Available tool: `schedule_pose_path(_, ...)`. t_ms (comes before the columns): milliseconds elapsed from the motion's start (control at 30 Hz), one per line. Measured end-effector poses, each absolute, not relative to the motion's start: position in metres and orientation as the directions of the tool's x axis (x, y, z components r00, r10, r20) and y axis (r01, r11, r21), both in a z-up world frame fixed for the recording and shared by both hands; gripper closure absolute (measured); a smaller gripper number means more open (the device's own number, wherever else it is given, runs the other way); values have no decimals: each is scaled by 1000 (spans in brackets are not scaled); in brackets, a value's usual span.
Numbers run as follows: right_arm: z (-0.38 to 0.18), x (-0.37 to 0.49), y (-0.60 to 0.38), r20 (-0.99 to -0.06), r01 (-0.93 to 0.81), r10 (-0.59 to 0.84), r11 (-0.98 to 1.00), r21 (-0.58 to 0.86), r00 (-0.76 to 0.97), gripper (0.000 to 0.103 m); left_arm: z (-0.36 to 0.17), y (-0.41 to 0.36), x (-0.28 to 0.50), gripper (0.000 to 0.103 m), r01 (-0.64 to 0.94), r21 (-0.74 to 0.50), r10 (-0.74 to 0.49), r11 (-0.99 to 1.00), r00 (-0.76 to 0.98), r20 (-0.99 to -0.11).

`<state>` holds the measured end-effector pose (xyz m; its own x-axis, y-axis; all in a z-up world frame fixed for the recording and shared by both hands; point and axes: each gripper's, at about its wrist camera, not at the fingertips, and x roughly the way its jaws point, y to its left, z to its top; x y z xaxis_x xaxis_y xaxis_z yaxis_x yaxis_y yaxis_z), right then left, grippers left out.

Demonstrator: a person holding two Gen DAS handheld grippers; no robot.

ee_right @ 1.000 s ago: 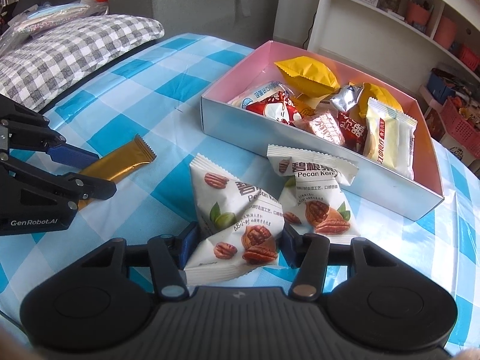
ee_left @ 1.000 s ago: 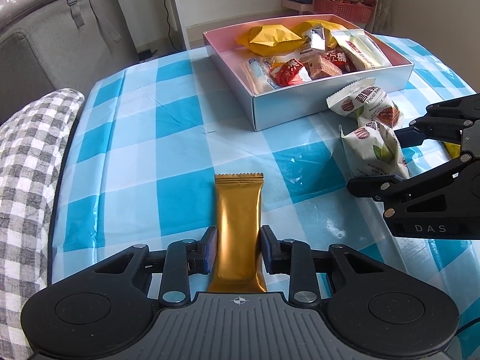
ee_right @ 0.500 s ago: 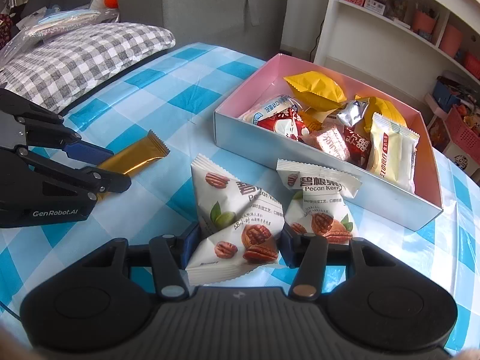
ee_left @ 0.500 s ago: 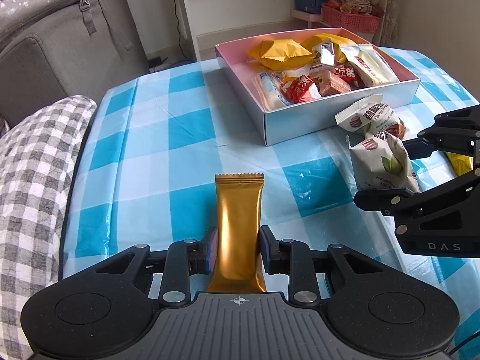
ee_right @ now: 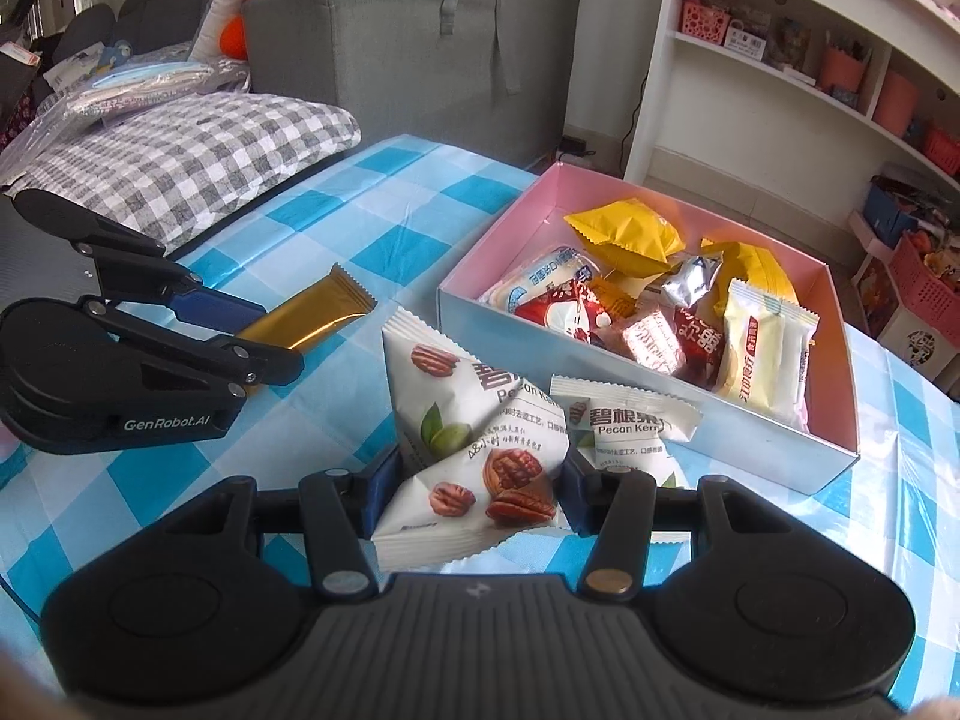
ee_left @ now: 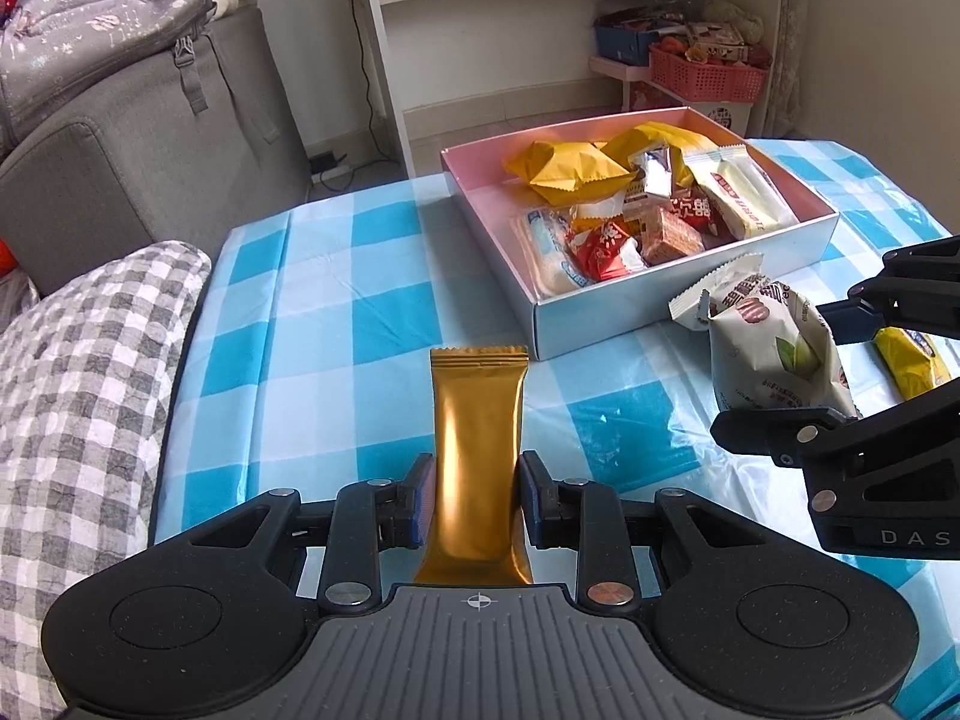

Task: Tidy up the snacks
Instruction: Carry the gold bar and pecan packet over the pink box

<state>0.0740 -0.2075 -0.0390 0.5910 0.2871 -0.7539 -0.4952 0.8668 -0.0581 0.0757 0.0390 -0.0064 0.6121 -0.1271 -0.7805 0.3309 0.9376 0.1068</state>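
My left gripper (ee_left: 474, 495) is shut on a gold snack bar (ee_left: 477, 438) and holds it above the checked tablecloth; the bar also shows in the right wrist view (ee_right: 312, 315). My right gripper (ee_right: 474, 483) is shut on a white pecan packet (ee_right: 474, 438), lifted off the table; it also shows in the left wrist view (ee_left: 774, 354). A second pecan packet (ee_right: 624, 426) lies on the table against the box. The pink-lined box (ee_left: 678, 309) holds several wrapped snacks and stands ahead of both grippers.
A yellow snack (ee_left: 912, 360) lies on the table at the right. A checked cushion (ee_left: 78, 384) sits by the table's left edge. A grey sofa (ee_right: 420, 48) and white shelves (ee_right: 810, 78) stand behind the table.
Both grippers have risen with their snacks still held and tilted up, so the views now show more of the room. The second pecan packet stays on the table.
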Motion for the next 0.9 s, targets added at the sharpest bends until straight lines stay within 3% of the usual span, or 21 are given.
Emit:
schedule_pose_path(533, -6, 107, -260, -693, -340, 234, 940, -17, 682, 54, 20, -7, 118, 76, 364, 87, -184, 927, 646, -741)
schedule_pose_path(900, -4, 157, -272, -692, -287, 215, 958, 12, 689, 54, 16, -33, 181, 76, 315, 105, -132, 943, 646, -752)
